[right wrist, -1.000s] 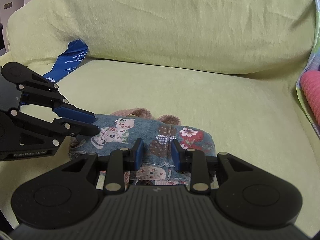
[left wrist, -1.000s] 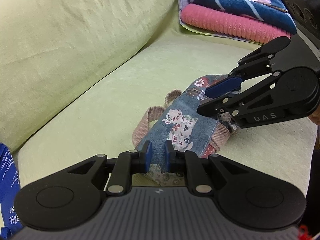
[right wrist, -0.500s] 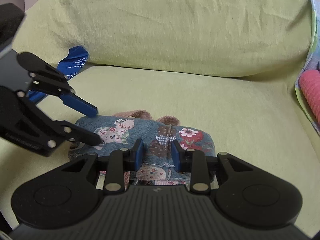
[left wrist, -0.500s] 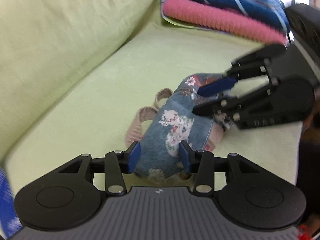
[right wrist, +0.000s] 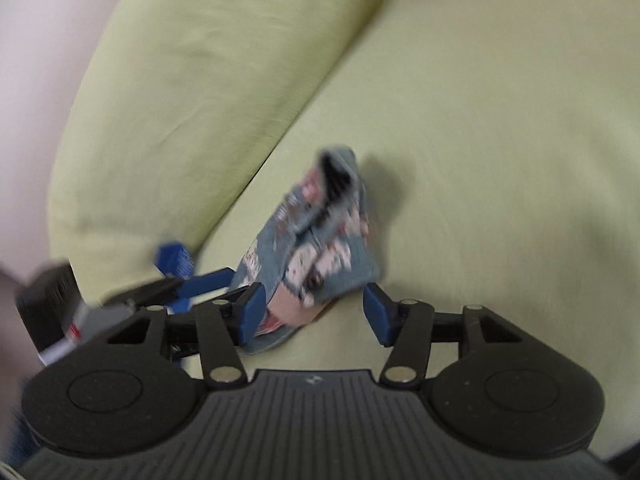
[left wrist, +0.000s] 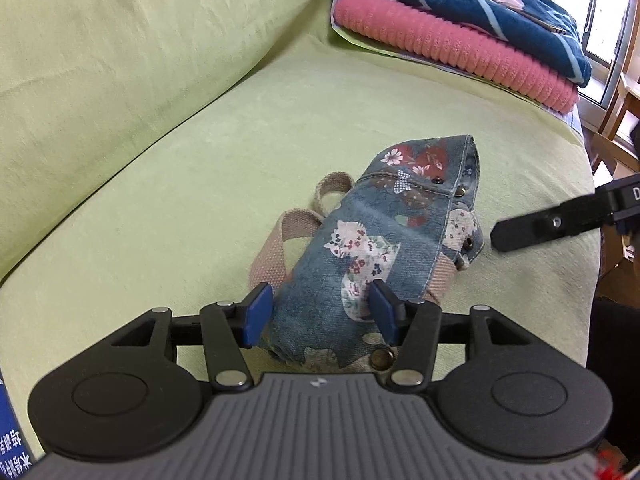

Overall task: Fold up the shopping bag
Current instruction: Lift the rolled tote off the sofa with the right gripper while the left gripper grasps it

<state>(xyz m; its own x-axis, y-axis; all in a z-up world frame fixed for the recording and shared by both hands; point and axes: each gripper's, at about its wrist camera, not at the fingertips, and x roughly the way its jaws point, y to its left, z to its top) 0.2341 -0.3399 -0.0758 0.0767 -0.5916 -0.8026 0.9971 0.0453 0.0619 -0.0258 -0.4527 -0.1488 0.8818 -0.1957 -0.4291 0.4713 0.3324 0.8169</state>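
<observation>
The shopping bag (left wrist: pixel 376 240), blue denim patchwork with flower prints and pink webbing handles, lies folded into a small bundle on the green sofa seat (left wrist: pixel 200 184). My left gripper (left wrist: pixel 320 314) is open, its blue pads standing on either side of the bundle's near end. One black finger of the right gripper (left wrist: pixel 552 224) shows at the right edge, apart from the bag. The right wrist view is blurred. There the right gripper (right wrist: pixel 314 314) is open just short of the bag (right wrist: pixel 316 236), and the left gripper (right wrist: pixel 200 288) reaches in from the left.
Folded pink and blue towels (left wrist: pixel 456 40) are stacked at the far right end of the seat. A blue printed bag (left wrist: pixel 10 440) lies at the left end by the backrest (left wrist: pixel 120 60). The seat's front edge (left wrist: pixel 592 200) drops off at the right.
My left gripper opened and let go of the bag's end. The right gripper opened wider, drew back from the bag to the right and swung round. The bag stays folded on the seat.
</observation>
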